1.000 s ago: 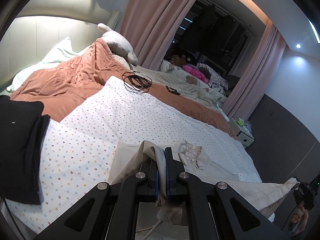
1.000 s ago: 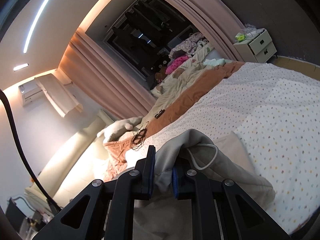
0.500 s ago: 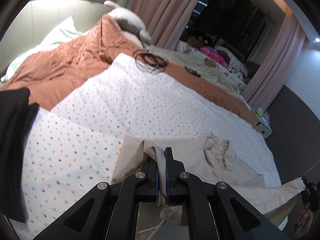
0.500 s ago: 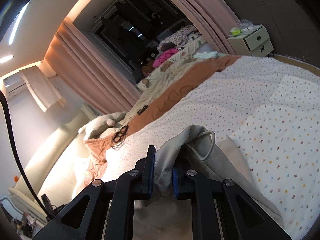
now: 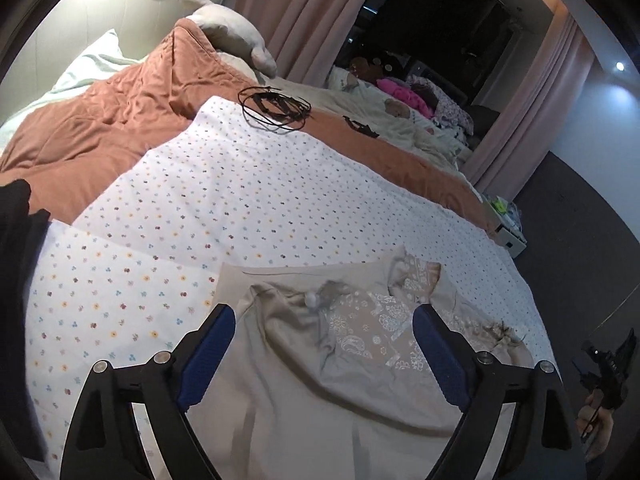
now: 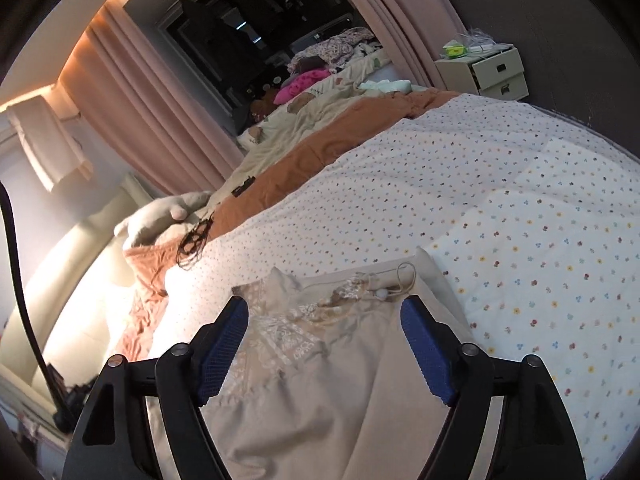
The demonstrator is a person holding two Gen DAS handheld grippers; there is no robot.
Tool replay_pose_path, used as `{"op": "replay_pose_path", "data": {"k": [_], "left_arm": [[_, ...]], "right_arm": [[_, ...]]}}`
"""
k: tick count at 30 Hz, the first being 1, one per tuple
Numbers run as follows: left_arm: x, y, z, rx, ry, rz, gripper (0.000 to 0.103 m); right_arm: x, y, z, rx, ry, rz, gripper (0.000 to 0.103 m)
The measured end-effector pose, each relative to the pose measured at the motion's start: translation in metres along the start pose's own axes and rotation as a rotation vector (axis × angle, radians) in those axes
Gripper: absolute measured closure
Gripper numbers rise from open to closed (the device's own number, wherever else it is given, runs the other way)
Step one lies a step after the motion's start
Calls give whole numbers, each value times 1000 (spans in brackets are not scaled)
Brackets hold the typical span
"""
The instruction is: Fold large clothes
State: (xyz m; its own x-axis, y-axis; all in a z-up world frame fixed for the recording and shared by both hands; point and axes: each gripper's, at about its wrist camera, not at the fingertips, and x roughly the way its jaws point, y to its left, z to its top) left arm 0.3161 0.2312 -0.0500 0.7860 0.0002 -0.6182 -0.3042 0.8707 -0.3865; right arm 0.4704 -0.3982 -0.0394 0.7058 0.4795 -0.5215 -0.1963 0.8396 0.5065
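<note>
A beige garment with a paisley-patterned inner panel and a white drawstring lies spread on the dotted bedspread. My left gripper hovers just over it. Its jaws are opening wide, the blue pads stand apart on either side of the cloth, and nothing is pinched. In the right wrist view the same garment lies under my right gripper. Those jaws are opening too, and the fabric between them lies loose, untouched by the pads.
Folded black clothing sits at the bed's left edge. An orange quilt, a coil of black cable and a plush toy lie farther up the bed. A nightstand stands beyond it. A person's hand shows at lower right.
Both grippers came down toward the bed while shut on bunched beige fabric, then spread their jaws and let go. The garment now lies flat on the bedspread.
</note>
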Motion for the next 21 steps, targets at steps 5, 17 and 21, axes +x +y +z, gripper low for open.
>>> {"op": "replay_pose_path", "data": {"k": [5,17,21], "left_arm": [[13,4,-1,84,76,87,12],[98,15,-3,309,282,258,40],[130,17,-1,370,342,267,40]], "right_arm": [[12,6,0,-97,79,-66,24],[86,19,1,-377,303,-253,25],[121,16,1,-465,401,-303,25]]}}
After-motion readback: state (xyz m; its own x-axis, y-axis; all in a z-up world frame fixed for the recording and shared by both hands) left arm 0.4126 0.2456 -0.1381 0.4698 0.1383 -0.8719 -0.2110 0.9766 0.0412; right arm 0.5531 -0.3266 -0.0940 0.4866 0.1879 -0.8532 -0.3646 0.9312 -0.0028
